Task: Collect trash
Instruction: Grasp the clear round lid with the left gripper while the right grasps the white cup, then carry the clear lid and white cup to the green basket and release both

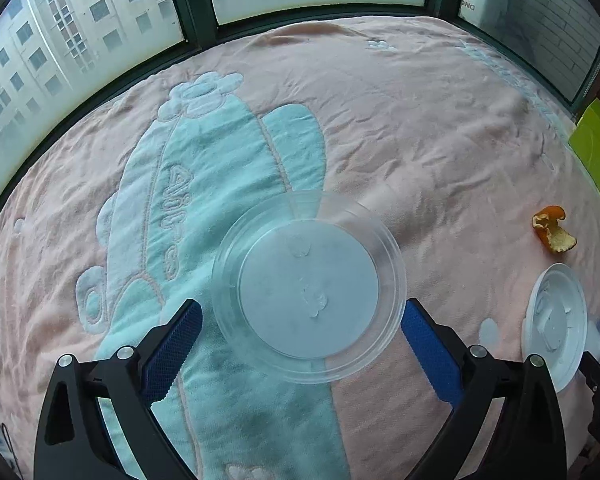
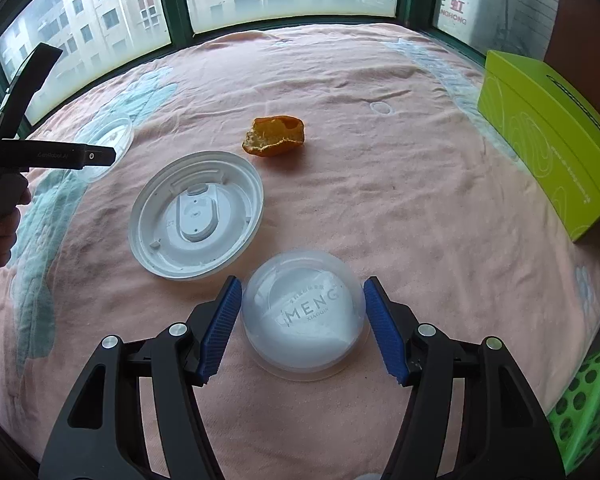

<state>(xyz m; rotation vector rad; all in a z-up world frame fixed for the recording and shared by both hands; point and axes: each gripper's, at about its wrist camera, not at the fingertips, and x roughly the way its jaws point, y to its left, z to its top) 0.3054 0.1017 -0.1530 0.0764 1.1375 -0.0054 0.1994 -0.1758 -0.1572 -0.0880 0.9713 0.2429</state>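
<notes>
A clear plastic lid (image 1: 308,288) lies flat on the pink blanket (image 1: 420,140). My left gripper (image 1: 302,306) stands wide open around it, with a blue pad just off each side of the rim. The lid shows again at the far left (image 2: 108,140). A clear domed cup (image 2: 304,316) printed "MENG" sits between the blue pads of my right gripper (image 2: 303,280), which press on both its sides. A white plastic lid (image 2: 196,216) lies upside down to the left of the cup. Beyond it is an orange peel (image 2: 274,136), also seen at the right (image 1: 554,228).
A lime-green box (image 2: 548,140) stands at the blanket's right edge. A green perforated basket (image 2: 588,392) is at the lower right. Windows with dark green frames (image 1: 196,20) run along the far side. A hand (image 2: 0,232) holds the left gripper's handle.
</notes>
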